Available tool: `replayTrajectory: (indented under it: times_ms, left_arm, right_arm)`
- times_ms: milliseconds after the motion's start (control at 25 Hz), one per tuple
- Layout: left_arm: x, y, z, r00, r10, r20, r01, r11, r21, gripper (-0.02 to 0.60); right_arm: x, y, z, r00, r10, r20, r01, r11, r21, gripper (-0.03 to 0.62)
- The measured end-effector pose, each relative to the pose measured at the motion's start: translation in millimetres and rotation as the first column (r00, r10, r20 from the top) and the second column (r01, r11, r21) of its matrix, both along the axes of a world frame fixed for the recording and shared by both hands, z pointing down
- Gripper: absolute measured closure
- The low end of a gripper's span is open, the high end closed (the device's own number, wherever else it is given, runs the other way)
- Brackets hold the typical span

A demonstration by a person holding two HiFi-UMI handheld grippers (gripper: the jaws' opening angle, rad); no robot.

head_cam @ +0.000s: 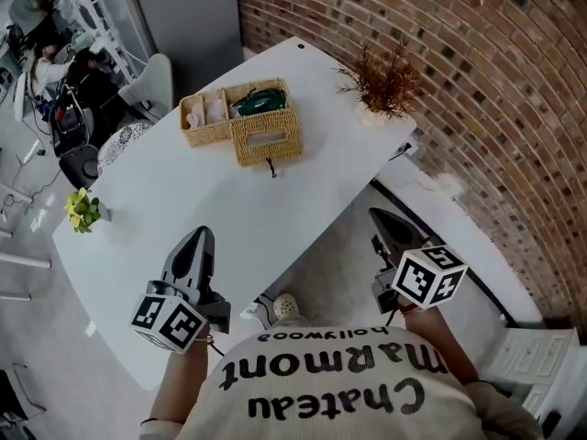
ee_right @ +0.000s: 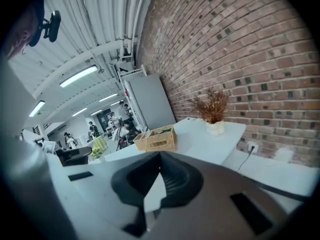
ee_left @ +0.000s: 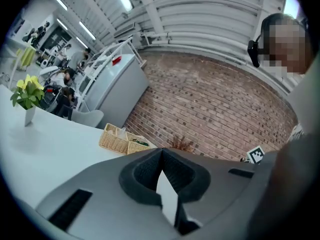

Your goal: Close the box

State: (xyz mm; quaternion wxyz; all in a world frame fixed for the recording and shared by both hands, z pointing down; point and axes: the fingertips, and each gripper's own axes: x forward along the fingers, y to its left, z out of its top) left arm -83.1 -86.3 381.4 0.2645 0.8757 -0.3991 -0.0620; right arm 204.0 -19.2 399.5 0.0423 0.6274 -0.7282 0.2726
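Wicker box (head_cam: pixel 206 133) sits upper centre of frame on white table (head_cam: pixel 183 200), long axis running left-right. Lid (head_cam: pixel 266 137) appears swung out toward lower edge, on box's right half.

Left gripper (head_cam: pixel 197 238): lower left, over table, jaws together, nothing held. Box lies up-frame, slightly right.

Right gripper (head_cam: pixel 385 220): lower right, off table edge, jaws together, empty. Box lies up-left.

Judgement: left gripper nearer; both well apart from box.
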Motion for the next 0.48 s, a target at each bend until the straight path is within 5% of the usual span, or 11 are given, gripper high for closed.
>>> replayTrajectory:
  times_ms: [320, 480]
  left_arm:
    - [-41, -31, 5, 0.988, -0.156, 0.017, 0.156, 0.988, 0.005, 0.581]
    - [-78, -26, 16, 0.96, -0.277, 0.04, 0.278, 0.96, -0.021, 0.581]
  right_arm:
    - [-24, -68, 36, 0.993, -0.115, 0.003, 0.115, 0.992, -0.056, 0.591]
    - [-48, -104, 64, 0.978, -0.204, 0.036, 0.206, 0.975, -0.087, 0.591]
